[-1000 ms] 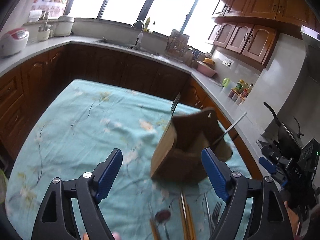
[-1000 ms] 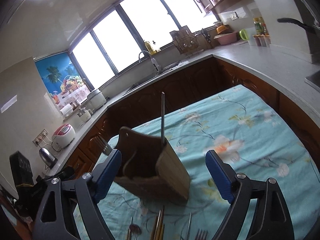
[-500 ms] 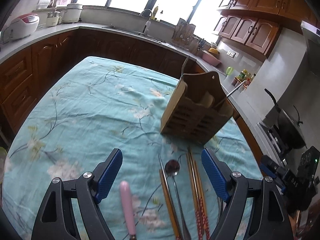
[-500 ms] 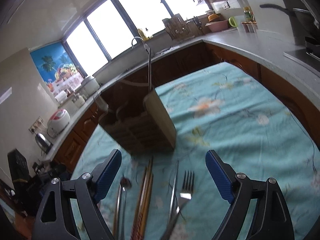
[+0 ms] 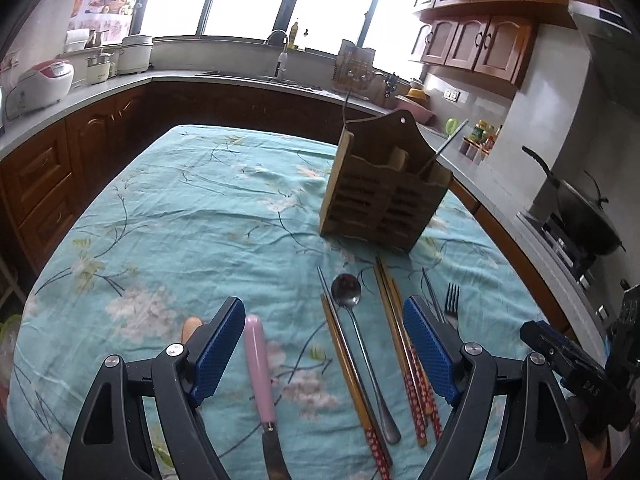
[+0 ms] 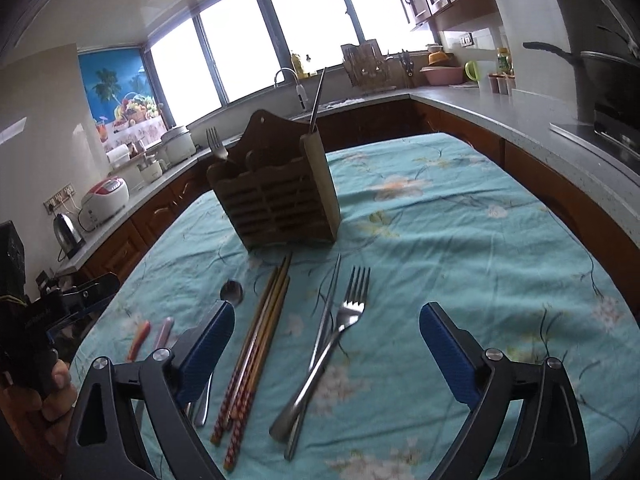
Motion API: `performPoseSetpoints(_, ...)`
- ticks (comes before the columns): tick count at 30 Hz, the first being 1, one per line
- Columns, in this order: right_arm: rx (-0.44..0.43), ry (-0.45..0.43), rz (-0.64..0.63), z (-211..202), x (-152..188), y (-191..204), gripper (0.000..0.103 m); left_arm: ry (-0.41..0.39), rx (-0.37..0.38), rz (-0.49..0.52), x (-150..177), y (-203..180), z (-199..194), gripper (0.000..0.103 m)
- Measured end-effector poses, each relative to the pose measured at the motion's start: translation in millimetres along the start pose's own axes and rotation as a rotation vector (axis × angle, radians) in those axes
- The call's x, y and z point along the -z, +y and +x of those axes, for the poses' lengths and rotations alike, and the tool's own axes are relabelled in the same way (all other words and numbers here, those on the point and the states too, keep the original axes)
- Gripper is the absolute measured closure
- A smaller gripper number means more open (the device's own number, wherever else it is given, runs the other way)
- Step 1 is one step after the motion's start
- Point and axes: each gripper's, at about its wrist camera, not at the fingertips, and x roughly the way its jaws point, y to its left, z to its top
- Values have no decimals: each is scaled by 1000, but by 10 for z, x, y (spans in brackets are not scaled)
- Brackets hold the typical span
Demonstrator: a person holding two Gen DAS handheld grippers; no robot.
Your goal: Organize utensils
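On the floral cloth (image 5: 192,216) I see a slatted wooden caddy (image 5: 384,200), utensils (image 6: 328,344) before it; both tongs, left (image 5: 324,352) and right (image 6: 326,350), gape empty, the right's jaws just widened.

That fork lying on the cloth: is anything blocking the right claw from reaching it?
Nothing visible blocks it. The fork lies bare on the tablecloth below the open right gripper, though it rests crossed over metal chopsticks, touching them.

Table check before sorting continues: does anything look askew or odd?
Mostly tidy rows, but the fork lies crossed over a metal utensil beside the chopsticks. In the holder, one fork leans outward.
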Motion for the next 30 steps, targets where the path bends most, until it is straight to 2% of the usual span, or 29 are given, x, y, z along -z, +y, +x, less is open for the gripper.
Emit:
performPoseSetpoints(15,11,39,-19,30,106,47,8,33,-43,69,-2,-98,134,22)
performPoseSetpoints(23,21,63,-28,147,25,25,8,77,-44,100,-125,-128,413,22)
performPoseSetpoints(30,9,118,-3,368,-91,-45,8,150,-21,126,-298,-145,827,23)
